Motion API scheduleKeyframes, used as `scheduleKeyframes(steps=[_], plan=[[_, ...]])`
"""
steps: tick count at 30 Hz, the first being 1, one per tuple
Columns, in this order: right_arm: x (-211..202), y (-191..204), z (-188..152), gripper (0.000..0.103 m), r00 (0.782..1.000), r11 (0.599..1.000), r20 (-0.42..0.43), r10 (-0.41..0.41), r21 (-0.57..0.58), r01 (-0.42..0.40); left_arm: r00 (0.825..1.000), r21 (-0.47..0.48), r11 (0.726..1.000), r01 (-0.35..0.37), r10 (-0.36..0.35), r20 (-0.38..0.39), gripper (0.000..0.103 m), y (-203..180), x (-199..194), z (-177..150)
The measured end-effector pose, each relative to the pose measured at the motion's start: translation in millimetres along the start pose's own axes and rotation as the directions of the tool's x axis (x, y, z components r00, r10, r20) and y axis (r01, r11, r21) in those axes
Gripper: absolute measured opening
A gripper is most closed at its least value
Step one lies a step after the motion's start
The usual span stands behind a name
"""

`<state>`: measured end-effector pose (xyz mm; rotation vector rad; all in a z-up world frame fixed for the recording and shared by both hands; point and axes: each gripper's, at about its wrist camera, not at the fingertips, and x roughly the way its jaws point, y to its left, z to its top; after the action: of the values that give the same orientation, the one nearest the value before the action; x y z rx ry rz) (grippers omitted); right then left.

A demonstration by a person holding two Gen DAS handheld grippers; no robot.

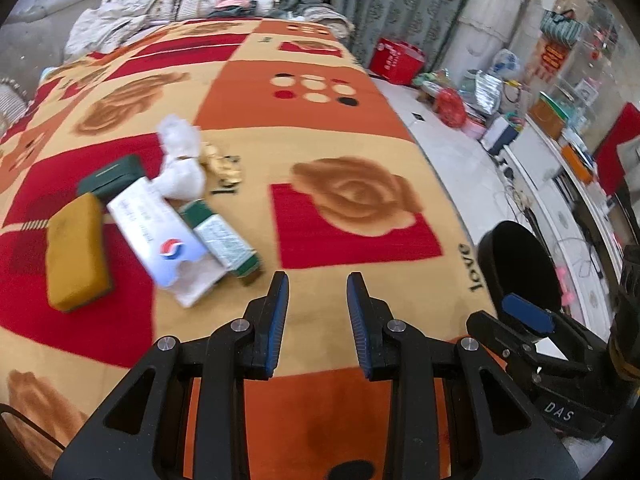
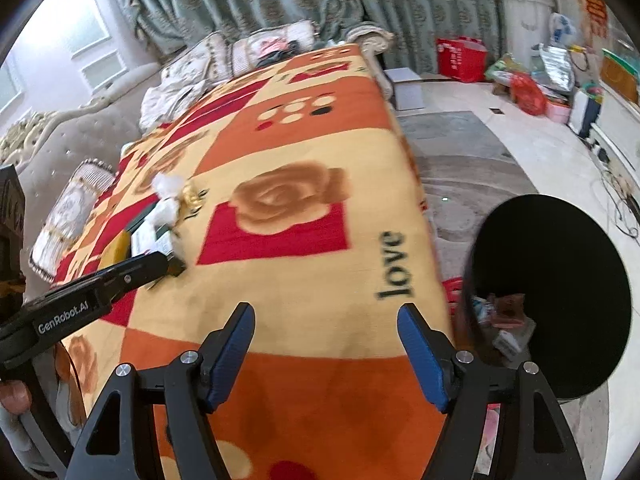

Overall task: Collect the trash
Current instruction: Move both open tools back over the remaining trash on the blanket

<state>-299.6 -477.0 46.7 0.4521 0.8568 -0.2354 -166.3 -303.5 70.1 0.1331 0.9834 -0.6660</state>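
The left gripper (image 1: 318, 280) is hanging over the patterned blanket (image 1: 340, 136) with its 2 blue-padded jaws a narrow gap apart and nothing sitting between them. The trash is lying in a cluster at about 10 o'clock from it: a mustard-yellow sponge block (image 1: 76, 252), a dark green case (image 1: 112, 178), a white carton with a red-and-blue logo (image 1: 160, 232), a green-and-white box (image 1: 224, 240), a crumpled white tissue (image 1: 180, 164) and gold foil wrappers (image 1: 222, 166), all touching or overlapping one another.

The right gripper (image 2: 326, 312) is holding its jaws wide apart, also gripping nothing, above the blanket's orange border. At 3 o'clock from it a black trash bin (image 2: 560, 280) is standing on the floor just beside the bed's edge, with scraps of packaging showing inside. The word "love" (image 2: 394, 264) is showing on the blanket at 1 o'clock.
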Motion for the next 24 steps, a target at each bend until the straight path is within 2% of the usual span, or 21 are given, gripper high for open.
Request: scheduleKeyframes(steps=[16, 24], plan=[[35, 73, 3, 0.072, 0.995, 0.986, -0.059, 0.085, -0.138, -0.092, 0.997, -0.073, 0.994, -0.081, 0.081, -0.001, 0.028, 65, -10, -7], [58, 111, 11, 0.072, 0.993, 0.963, -0.073, 0.095, -0.246, -0.111, 0.992, -0.113, 0.985, -0.127, 0.126, -0.016, 0.028, 104, -20, -15]])
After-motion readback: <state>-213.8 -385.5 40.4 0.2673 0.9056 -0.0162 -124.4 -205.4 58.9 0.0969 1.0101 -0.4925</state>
